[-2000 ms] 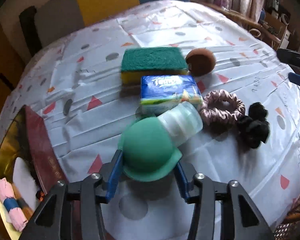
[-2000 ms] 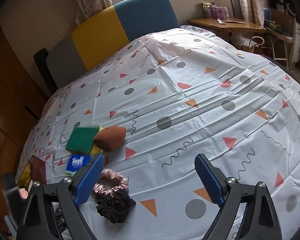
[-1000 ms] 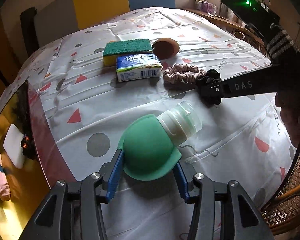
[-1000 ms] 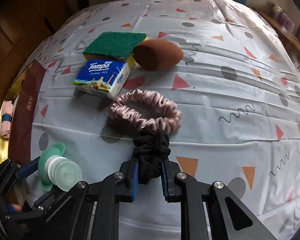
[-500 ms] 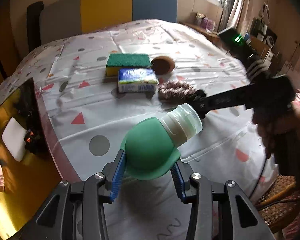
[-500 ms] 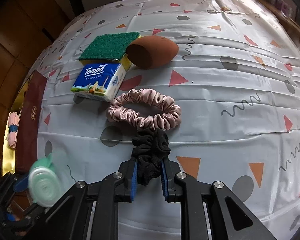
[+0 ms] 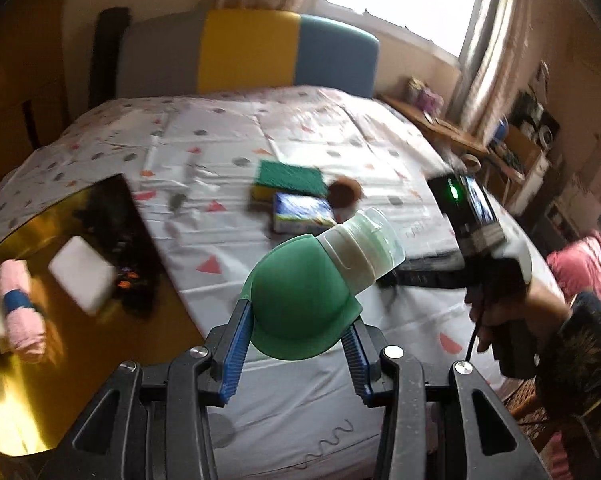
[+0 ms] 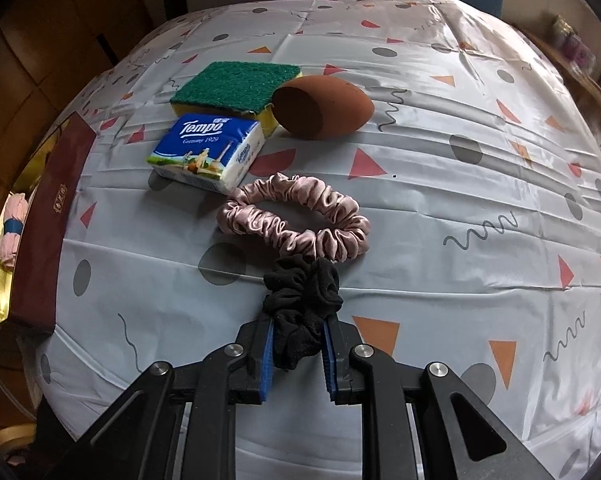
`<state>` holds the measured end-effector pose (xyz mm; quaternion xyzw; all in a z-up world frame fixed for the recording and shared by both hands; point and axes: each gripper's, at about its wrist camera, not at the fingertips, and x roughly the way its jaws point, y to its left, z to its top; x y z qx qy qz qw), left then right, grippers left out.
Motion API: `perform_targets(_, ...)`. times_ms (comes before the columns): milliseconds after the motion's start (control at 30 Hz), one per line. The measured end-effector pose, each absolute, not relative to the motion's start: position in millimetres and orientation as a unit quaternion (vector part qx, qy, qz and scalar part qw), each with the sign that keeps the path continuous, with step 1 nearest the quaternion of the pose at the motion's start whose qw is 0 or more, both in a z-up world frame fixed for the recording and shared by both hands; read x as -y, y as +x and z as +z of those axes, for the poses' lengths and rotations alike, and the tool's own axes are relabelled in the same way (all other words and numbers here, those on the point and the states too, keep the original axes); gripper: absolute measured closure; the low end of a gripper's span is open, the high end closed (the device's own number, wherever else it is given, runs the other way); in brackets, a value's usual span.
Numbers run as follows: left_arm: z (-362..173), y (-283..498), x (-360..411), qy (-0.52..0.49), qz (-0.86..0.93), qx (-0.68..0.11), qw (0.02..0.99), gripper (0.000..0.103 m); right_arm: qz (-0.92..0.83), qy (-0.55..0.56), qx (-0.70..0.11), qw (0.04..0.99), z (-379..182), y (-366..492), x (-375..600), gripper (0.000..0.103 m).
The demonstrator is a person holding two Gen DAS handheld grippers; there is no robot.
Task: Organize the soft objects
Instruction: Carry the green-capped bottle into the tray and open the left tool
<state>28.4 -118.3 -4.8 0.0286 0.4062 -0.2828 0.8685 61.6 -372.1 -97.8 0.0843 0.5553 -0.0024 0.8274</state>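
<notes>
**Both grippers loaded**

Left wrist view: your left gripper point(image 7: 296, 344) has its jaws, which have just been closing, clamped on the green silicone bottle point(image 7: 304, 304), its clear cap tilted toward 1 o'clock above the worktop point(image 7: 300, 392). The gold tray point(image 7: 32, 380) lies at 9 o'clock.

Right wrist view: your right gripper point(image 8: 298, 354) has narrow jaws pinching the black scrunchie point(image 8: 302, 304). The pink scrunchie point(image 8: 296, 216) touches it at 12 o'clock.

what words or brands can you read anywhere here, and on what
"Tempo" on the top of the tissue pack, and again, smaller, on its side.
"Germany 1929" under the brand on the pack's top.
Gold mark on the dark red box: too small to read.
Lit screen of the right gripper, seen from the left wrist: blurred, unreadable.
Nothing else carries text.
</notes>
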Motion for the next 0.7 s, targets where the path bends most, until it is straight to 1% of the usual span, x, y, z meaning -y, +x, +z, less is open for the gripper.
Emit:
perform_targets(200, 7, 57, 50, -0.046, -0.213, -0.404, 0.888, 0.059, -0.005, 0.067, -0.553, 0.83, -98, 63, 366, 0.084)
perform_targets(400, -11, 107, -32, -0.146, -0.111, -0.438, 0.88, 0.059, -0.007, 0.058, -0.553, 0.831, -98, 64, 363, 0.083)
perform_targets(533, -28, 133, -63, -0.195, -0.071, -0.454, 0.866, 0.059, -0.007, 0.055, -0.553, 0.831, -98, 63, 362, 0.082)
perform_targets(700, -47, 157, -83, -0.231, -0.041, -0.47, 0.851, 0.059, -0.007, 0.051, -0.553, 0.831, -99, 64, 359, 0.082)
